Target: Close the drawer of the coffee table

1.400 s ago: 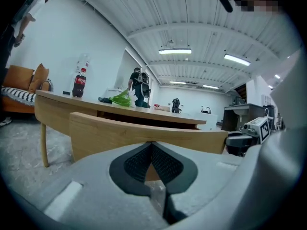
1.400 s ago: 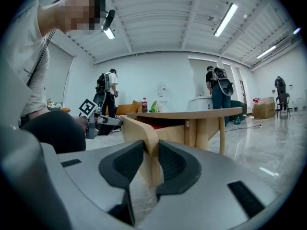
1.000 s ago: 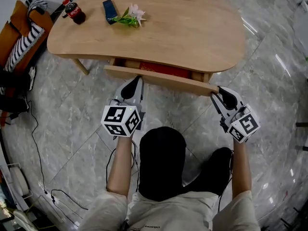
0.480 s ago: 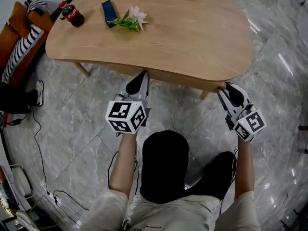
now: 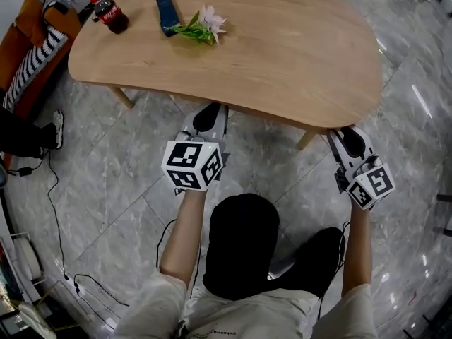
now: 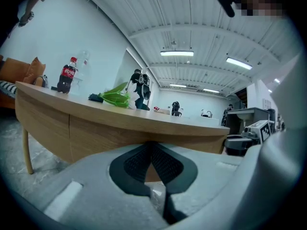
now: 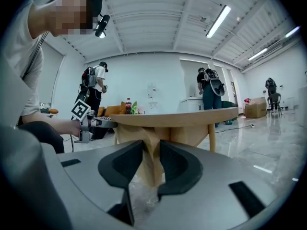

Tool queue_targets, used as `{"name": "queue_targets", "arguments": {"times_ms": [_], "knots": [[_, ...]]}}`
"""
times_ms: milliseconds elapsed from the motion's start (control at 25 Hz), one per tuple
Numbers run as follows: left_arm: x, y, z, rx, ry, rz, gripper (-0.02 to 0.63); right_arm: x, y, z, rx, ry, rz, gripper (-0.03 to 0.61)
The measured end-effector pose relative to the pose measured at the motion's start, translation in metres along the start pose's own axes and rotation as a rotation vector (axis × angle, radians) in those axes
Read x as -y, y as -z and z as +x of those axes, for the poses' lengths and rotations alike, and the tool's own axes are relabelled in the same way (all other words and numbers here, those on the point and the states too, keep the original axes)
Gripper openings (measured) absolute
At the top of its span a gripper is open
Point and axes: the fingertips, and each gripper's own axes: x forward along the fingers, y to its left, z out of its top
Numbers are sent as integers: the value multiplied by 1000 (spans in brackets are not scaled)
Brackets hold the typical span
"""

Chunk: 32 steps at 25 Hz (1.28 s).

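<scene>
Head view: wooden coffee table point(image 5: 282, 55) on a marble floor point(image 5: 113, 168). Left gripper point(image 5: 209, 111) is nosed in under the top's near edge, roughly mid-span. Right gripper point(image 5: 349, 136) is at the near right corner, tips right at the edge. Each has a marker cube at the back. On the far left of the top: cola bottle point(image 5: 111, 16), a dark blue flat item point(image 5: 167, 14), and a flower sprig point(image 5: 203, 25) just beside it. Orange sofa point(image 5: 32, 20) with a striped cushion point(image 5: 28, 66) sits off the table's left end. A shoe point(image 5: 56, 128) and a black cable point(image 5: 53, 210) are on the floor there.

Left gripper view: jaws pressed together, pads point(image 6: 136, 162) meeting at the tips, nothing in between. Tips sit up against the drawer front point(image 6: 105, 138); can't confirm actual contact. The drawer is pushed in, its front flush with the fixed apron point(image 6: 45, 123) across a vertical seam, tucked under the top's overhang. Bottle and green sprig show along the top edge.

Right gripper view: jaws spread and opening. A wooden part of the table's underside point(image 7: 152, 157) lines up in the gap. Can't tell whether it's between the pads or just behind them, and no clear pinch on it. A slim table leg point(image 7: 211, 135) stands to the right. The left gripper shows at far left under the top's rim. Two people with backpacks point(image 7: 208, 87) stand in the background.
</scene>
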Motion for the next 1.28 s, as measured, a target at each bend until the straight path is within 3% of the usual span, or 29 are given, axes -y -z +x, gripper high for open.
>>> {"name": "queue_targets", "arguments": {"times_ms": [440,640,760,1000,1280], "knots": [[-3,0,7,-3,8,-4,9,7,2,5,14,41,38,123],[-2,-7,-6,-16,22,15,9,11,6,-3,-10,167,60,124],[-5,-5,-30,-32,27,30,9,10,15,-13,-50,228,73,48],[-16,-8,-77,-47,-13,48,9,-18,6,-22,-44,213,82,28],[-6,-27,-90,-94,-29,31,9,-41,-12,-18,-89,176,109,28]]}}
